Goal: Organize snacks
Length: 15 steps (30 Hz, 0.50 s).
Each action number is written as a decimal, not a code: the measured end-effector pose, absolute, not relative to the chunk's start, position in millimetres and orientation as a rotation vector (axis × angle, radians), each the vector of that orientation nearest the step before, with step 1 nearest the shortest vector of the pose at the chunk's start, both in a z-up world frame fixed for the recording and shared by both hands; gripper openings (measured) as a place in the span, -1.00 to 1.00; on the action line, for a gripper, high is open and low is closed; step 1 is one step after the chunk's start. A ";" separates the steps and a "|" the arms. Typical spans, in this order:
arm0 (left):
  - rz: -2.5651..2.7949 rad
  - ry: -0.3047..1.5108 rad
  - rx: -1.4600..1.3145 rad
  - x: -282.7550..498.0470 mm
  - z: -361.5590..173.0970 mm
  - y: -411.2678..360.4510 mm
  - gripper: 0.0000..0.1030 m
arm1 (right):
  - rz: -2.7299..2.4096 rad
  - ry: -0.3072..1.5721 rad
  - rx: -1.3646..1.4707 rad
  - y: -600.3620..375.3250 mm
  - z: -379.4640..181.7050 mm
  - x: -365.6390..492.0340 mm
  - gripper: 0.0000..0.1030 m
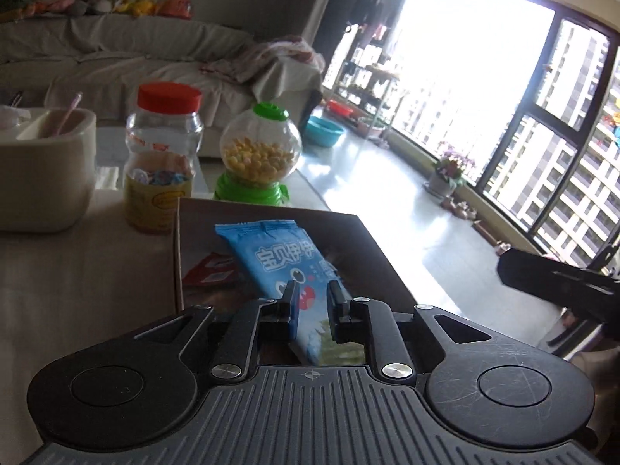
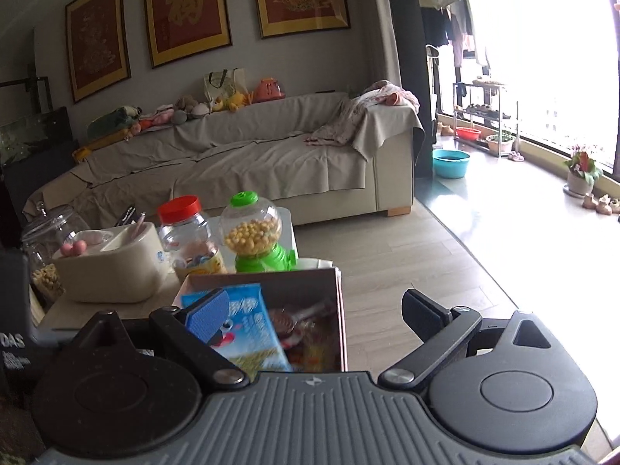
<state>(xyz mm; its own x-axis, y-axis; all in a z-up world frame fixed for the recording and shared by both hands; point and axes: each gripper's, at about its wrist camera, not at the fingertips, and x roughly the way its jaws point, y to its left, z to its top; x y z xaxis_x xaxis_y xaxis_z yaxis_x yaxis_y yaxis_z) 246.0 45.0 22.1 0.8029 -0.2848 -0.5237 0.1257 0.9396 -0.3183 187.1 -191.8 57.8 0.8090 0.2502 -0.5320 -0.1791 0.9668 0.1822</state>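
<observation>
My left gripper (image 1: 314, 294) is shut on a blue snack packet (image 1: 271, 259), pinching its near half while the far end sticks out over an open cardboard box (image 1: 376, 248). A red packet (image 1: 211, 271) lies inside the box at its left. In the right wrist view the same blue packet (image 2: 252, 329) slants over the left part of the box (image 2: 341, 310), which holds several wrapped snacks (image 2: 306, 333). My right gripper (image 2: 314, 316) stands open just before the box, nothing between its fingers; its left blue pad (image 2: 205, 314) overlaps the packet in view.
Behind the box on the low table stand a red-lidded plastic jar (image 2: 190, 236), a green candy dispenser (image 2: 255, 232), a cream container (image 2: 112, 267) and a glass jar (image 2: 42, 240). A covered sofa (image 2: 252, 162) lies beyond. The table edge drops to the floor on the right.
</observation>
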 end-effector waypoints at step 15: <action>-0.138 0.496 -0.085 3.3 42.9 8.8 -0.72 | 0.288 0.607 0.087 -161.9 43.6 -2.5 0.89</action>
<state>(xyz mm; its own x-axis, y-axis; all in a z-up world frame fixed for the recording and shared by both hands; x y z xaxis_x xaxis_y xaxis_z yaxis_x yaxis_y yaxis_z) 3.3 8.8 42.9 0.8703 -0.1523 -0.4685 0.1111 0.9872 -0.1144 -2.5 -161.9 43.6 0.7830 0.2920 -0.5492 -0.2412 0.9564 0.1647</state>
